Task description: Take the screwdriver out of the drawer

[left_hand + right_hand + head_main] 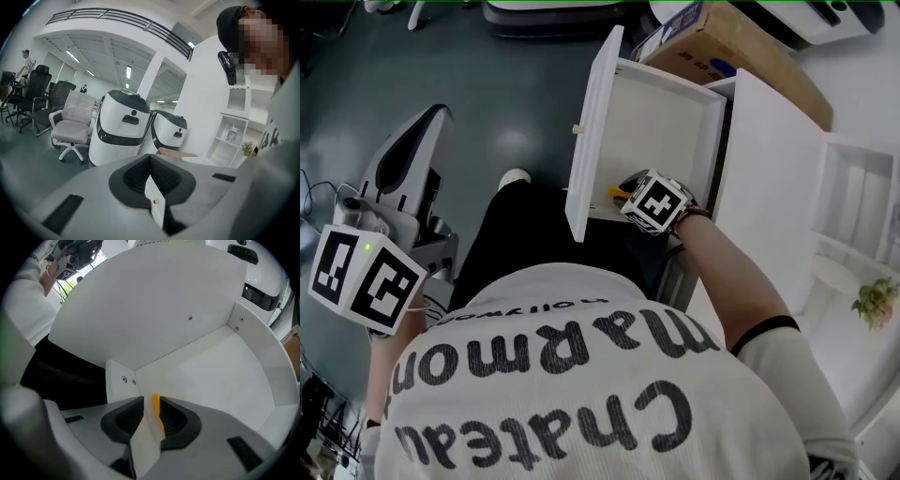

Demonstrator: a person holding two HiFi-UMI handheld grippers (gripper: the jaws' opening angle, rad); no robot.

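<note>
The left gripper [151,173] is held out low at the person's left side, well away from the drawer [670,112], jaws pressed together on nothing. The right forearm reaches forward into the open drawer, and the right gripper [149,404] is near a corner, clamped on the screwdriver [157,409]. Only a yellow sliver shows between the pads, so its axis can't be told.

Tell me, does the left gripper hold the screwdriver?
No, the left gripper has its jaws together on nothing, while the yellow-handled screwdriver is clamped in the right gripper.
</note>
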